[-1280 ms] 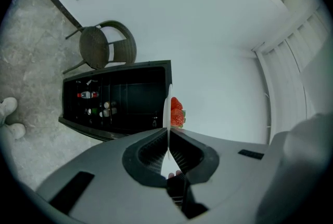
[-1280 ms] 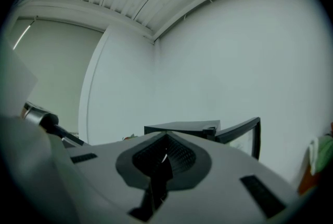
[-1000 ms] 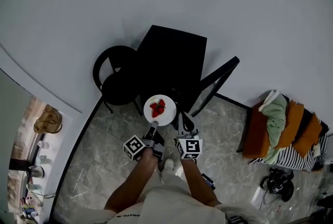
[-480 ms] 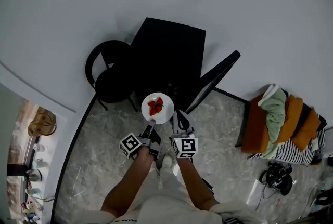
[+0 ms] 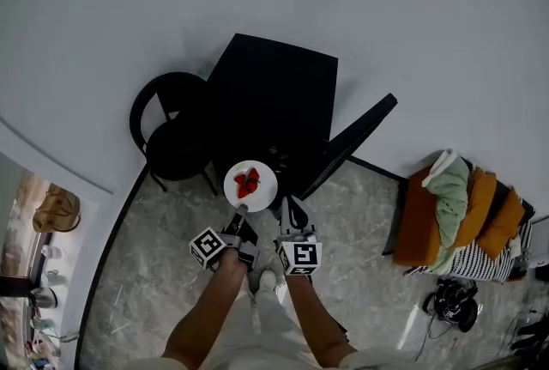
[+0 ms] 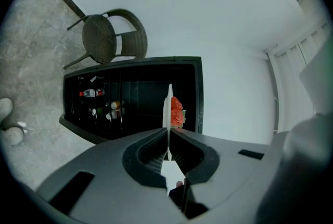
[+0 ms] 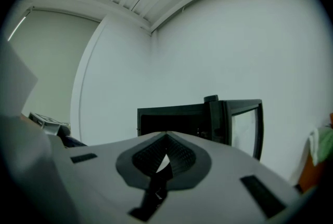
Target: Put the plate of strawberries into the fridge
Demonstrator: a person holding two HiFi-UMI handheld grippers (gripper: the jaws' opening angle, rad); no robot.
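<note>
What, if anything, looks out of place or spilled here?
Nothing is spilled: the strawberries sit on the plate, which the left gripper pinches by its rim alone. The fridge door stands open, and clothes lie heaped at the right.

Soft, even light fills the room, and the white wall (image 5: 386,16) looks flat and shadowless. The fridge (image 5: 274,102) reads near-black with little detail. All views bow at the edges. Both gripper views have dark round corners and a soft foreground, and the right one is dimmer.
</note>
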